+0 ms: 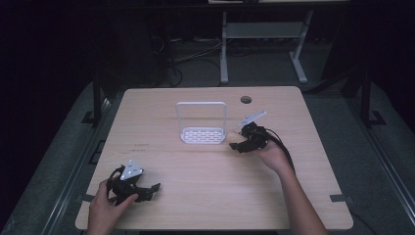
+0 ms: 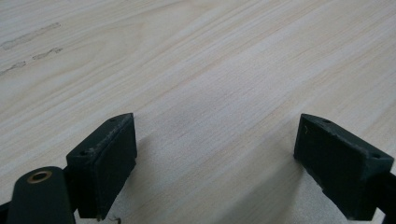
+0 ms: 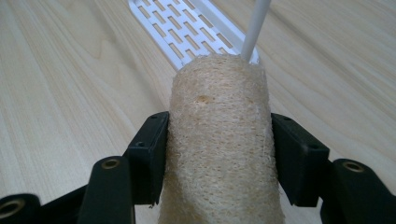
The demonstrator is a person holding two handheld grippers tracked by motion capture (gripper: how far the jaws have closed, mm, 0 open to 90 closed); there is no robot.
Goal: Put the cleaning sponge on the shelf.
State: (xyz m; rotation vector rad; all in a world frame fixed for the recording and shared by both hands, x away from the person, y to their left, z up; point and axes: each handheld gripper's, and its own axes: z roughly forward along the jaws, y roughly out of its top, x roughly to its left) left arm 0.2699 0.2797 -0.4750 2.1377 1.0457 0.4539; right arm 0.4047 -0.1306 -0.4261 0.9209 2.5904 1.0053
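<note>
A beige loofah sponge (image 3: 219,140) stands between the jaws of my right gripper (image 3: 219,126), which is shut on its sides. That gripper (image 1: 237,145) is held just right of a white rack (image 1: 201,135) with a slotted base and an upright wire loop, at the middle of the wooden table (image 1: 210,191). In the right gripper view the rack's slotted base (image 3: 187,28) and one white rod (image 3: 257,28) lie right behind the sponge. My left gripper (image 1: 151,191) rests near the front left edge. Its jaws (image 2: 217,140) are wide open over bare wood.
A round cable hole (image 1: 245,99) sits in the table's back right. Faint marks (image 1: 139,145) lie left of the rack. Behind the table, white desk legs (image 1: 224,49) and cables stand on a dark floor.
</note>
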